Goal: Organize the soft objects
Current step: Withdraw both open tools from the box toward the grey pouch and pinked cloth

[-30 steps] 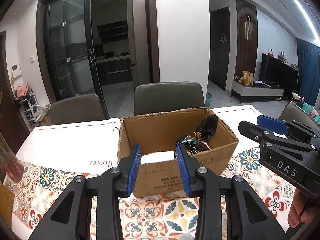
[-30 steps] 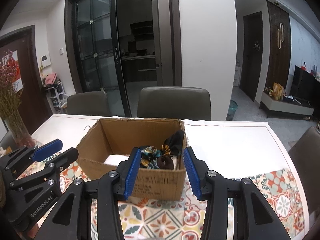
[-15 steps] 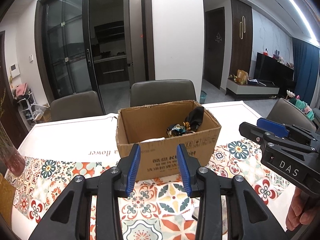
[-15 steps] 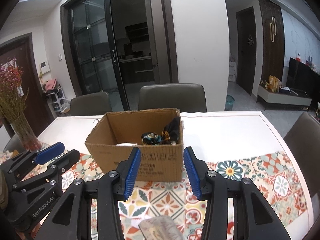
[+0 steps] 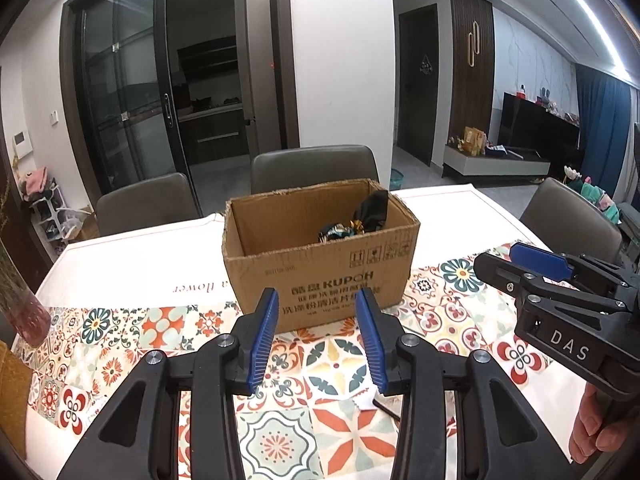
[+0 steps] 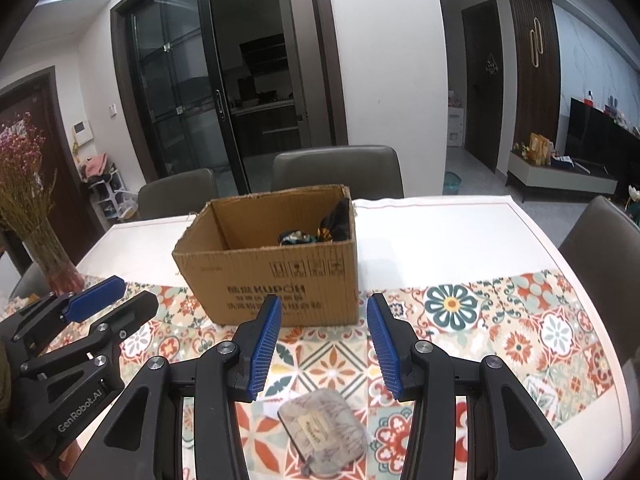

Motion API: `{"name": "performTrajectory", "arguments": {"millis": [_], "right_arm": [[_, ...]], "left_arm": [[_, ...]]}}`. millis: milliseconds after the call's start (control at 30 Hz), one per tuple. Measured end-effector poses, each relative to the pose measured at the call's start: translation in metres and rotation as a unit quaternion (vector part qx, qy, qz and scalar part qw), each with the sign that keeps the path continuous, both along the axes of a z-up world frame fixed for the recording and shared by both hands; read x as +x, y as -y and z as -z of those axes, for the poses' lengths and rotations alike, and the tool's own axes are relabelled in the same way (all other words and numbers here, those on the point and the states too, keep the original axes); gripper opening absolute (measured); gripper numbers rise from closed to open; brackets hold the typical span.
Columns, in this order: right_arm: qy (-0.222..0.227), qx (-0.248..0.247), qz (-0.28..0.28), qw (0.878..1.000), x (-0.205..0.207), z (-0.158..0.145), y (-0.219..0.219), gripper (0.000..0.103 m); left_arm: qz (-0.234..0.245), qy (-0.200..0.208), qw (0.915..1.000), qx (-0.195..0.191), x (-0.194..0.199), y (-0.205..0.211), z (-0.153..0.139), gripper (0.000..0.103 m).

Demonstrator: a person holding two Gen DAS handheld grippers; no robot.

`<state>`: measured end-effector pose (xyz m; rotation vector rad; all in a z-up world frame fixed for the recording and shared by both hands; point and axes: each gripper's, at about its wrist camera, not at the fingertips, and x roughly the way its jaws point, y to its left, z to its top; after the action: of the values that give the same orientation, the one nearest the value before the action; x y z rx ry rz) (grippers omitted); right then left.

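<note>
The surface (image 6: pixel 460 236) is a long dining top, white on its far half and covered with a patterned tile cloth on the near half. Grey chairs (image 6: pixel 336 170) stand behind it.

The box (image 5: pixel 320 256) is the landmark: open-topped cardboard, standing upright near the middle of the surface, where the white part meets the cloth. Inside it, against its right wall, lies a dark bundle of cloth (image 5: pixel 370 212) with a patterned teal-and-gold piece (image 5: pixel 336 232) beside it.

Left of the box, at the surface's edge, a vase (image 6: pixel 60 268) holds dried flowers.

The left claw (image 5: pixel 316 336) hangs in front of the box, short of its near wall; its blue pads are parting and nothing lies between them. The right claw (image 6: pixel 324 340) hangs in front of the box too, released, with nothing gripped.

In front of the box, low between the right claw's arms, a small grey pouch (image 6: pixel 324 428) lies flat on the cloth, apart from the pads.
</note>
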<state>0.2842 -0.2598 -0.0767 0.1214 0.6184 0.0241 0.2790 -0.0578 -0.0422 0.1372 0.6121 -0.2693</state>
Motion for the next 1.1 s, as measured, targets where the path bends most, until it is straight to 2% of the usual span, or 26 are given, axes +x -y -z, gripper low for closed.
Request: {"name": "performTrajectory", "arguments": {"millis": [833,1100], "right_arm": [[-0.086,0.022,0.034,0.995,-0.021,0.074,0.007,0.046],[-0.107,0.035,0.042,0.993,-0.025,0.096,0.013,0.046]], "left_arm": [[0.042,-0.076,0.9957,0.033,-0.004,0.015,0.065,0.041],[0.054,-0.087,0.9938,0.042,-0.004,0.022,0.084,0.041]]}}
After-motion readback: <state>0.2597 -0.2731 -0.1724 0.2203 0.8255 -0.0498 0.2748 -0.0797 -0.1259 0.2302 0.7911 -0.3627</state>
